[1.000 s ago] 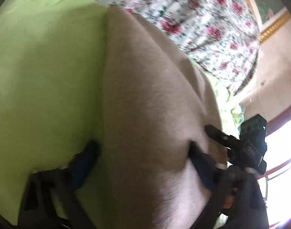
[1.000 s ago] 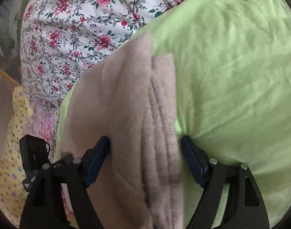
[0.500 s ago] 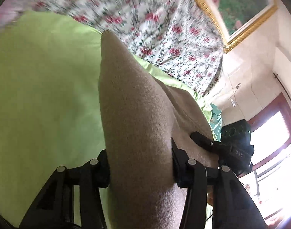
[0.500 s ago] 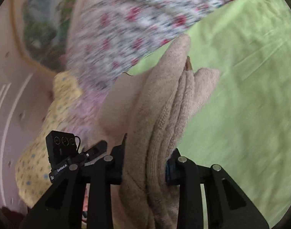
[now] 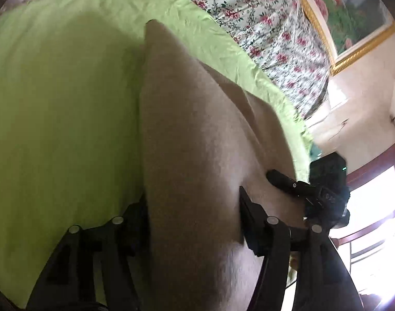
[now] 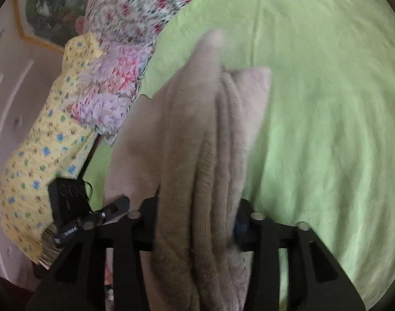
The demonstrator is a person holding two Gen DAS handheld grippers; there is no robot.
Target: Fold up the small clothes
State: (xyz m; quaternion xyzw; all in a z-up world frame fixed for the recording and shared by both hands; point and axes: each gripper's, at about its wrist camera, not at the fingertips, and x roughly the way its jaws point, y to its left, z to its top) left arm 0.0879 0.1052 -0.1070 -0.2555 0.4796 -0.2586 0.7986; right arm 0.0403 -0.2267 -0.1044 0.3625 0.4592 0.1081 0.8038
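Observation:
A folded beige fleece garment point(image 5: 192, 129) stretches across the green sheet point(image 5: 55, 103). In the left wrist view it fills the gap of my left gripper point(image 5: 194, 217), whose pads touch its sides while the jaws are opening. The right wrist view shows the garment's bunched, ribbed end point(image 6: 197, 129) packed between the fingers of my right gripper point(image 6: 196, 220); those jaws are opening too. One black finger of the right gripper point(image 5: 282, 181) rests on the cloth at the right of the left wrist view. A finger of the left gripper point(image 6: 114, 207) shows at the lower left of the right wrist view.
A floral cover point(image 5: 262, 26) lies beyond the green sheet point(image 6: 327, 103). A yellow dotted cloth point(image 6: 42, 155) and a fluffy pink-and-lilac piece point(image 6: 114, 83) lie at the sheet's left edge. A gold-framed picture point(image 5: 352, 13) hangs on the wall beside a bright window point(image 5: 378, 207).
Both grippers closed on the beige garment and carried it sideways across the green sheet. Their jaws now stand wider than half a second ago, with the cloth still between them.

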